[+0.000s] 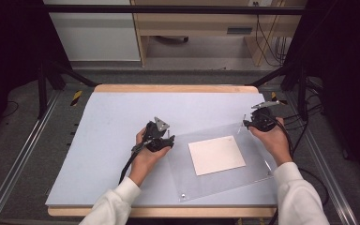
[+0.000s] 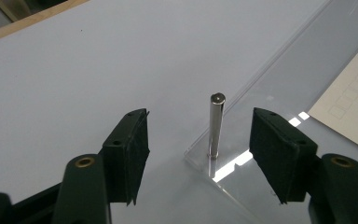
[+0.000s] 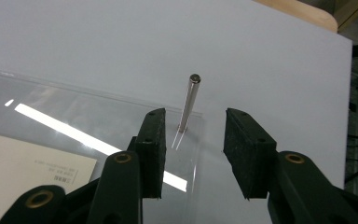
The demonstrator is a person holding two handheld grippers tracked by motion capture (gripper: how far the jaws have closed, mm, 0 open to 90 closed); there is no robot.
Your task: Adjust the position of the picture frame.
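Note:
A clear acrylic plate (image 1: 190, 180) lies on the pale blue table top (image 1: 108, 117), with a cream sheet of paper (image 1: 217, 154) at its middle. Thin metal pins stand upright at its corners. My left gripper (image 1: 167, 138) is open at the plate's near-left corner, and in the left gripper view the pin (image 2: 216, 126) stands between the spread jaws of this gripper (image 2: 199, 115) without touching them. My right gripper (image 1: 247, 125) is open at the far-right corner. There another pin (image 3: 189, 102) rises just beyond and between the jaws of the right gripper (image 3: 196, 114).
The table has a wooden rim (image 1: 168, 88) and sits inside a metal frame with rails (image 1: 23, 154) on both sides. Cables (image 1: 304, 117) trail off at the right. A wooden cabinet (image 1: 192, 23) stands on the floor beyond the table.

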